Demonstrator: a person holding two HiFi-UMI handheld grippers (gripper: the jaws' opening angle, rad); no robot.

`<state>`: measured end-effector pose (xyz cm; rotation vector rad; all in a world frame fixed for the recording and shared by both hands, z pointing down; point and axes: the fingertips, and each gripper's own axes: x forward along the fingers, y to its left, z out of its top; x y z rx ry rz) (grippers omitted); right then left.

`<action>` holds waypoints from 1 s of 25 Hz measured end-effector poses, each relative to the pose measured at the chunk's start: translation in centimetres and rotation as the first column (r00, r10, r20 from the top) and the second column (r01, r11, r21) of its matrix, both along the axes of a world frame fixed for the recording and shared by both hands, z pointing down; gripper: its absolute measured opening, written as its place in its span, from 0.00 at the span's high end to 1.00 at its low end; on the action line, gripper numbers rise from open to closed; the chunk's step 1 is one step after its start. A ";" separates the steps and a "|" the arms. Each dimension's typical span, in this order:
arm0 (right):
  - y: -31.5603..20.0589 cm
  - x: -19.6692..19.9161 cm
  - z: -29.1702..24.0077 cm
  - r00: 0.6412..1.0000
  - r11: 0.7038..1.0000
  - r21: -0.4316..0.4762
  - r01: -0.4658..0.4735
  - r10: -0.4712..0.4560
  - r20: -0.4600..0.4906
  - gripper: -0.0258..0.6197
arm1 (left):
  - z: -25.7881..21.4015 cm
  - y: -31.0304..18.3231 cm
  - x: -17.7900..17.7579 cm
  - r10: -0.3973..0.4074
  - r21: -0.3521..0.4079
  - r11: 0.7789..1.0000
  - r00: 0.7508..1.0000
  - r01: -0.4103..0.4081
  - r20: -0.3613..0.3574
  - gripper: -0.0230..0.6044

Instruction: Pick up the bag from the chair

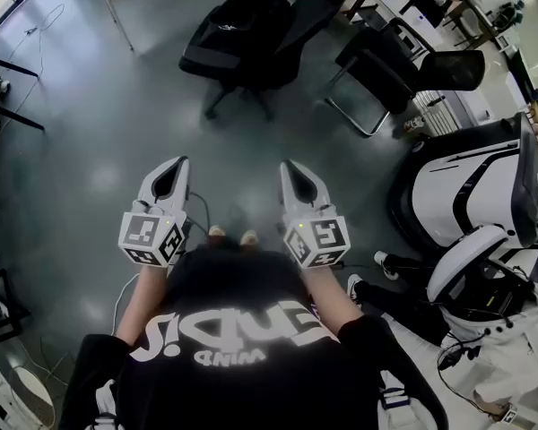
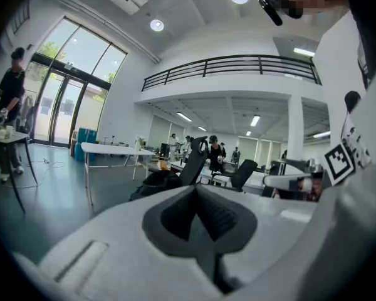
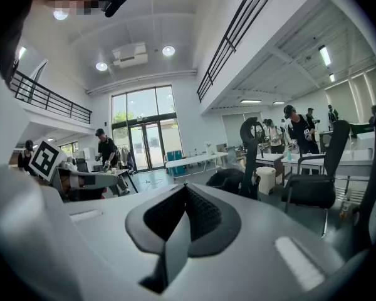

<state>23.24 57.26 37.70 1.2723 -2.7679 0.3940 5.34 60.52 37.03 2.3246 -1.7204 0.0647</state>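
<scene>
The left hand-held gripper (image 1: 178,163) and right hand-held gripper (image 1: 290,165) are both closed tight on nothing, side by side and well apart from the chair (image 1: 305,21). The black bag (image 1: 233,30) lies on the chair's seat.

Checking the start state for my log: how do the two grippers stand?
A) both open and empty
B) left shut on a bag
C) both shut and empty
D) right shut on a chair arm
C: the left gripper and the right gripper each show fingers pressed together with nothing between them, and both hang over the floor, short of the chair.
</scene>
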 end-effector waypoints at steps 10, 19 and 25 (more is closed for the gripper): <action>-0.3 -3.0 1.2 0.999 0.998 0.019 -0.053 0.053 -0.005 0.96 | 1.0 -1.4 -3.1 0.057 0.014 0.998 0.998 -0.057 0.019 0.96; -1.5 -5.4 1.2 0.997 0.996 0.031 -0.083 0.083 -0.002 0.96 | 1.2 -3.4 -5.7 0.067 0.024 0.997 0.998 -0.068 0.017 0.96; -5.0 -6.5 2.4 0.998 0.998 0.028 -0.063 0.063 0.004 0.96 | 2.0 -6.7 -6.2 0.063 0.024 0.998 0.998 -0.064 0.025 0.96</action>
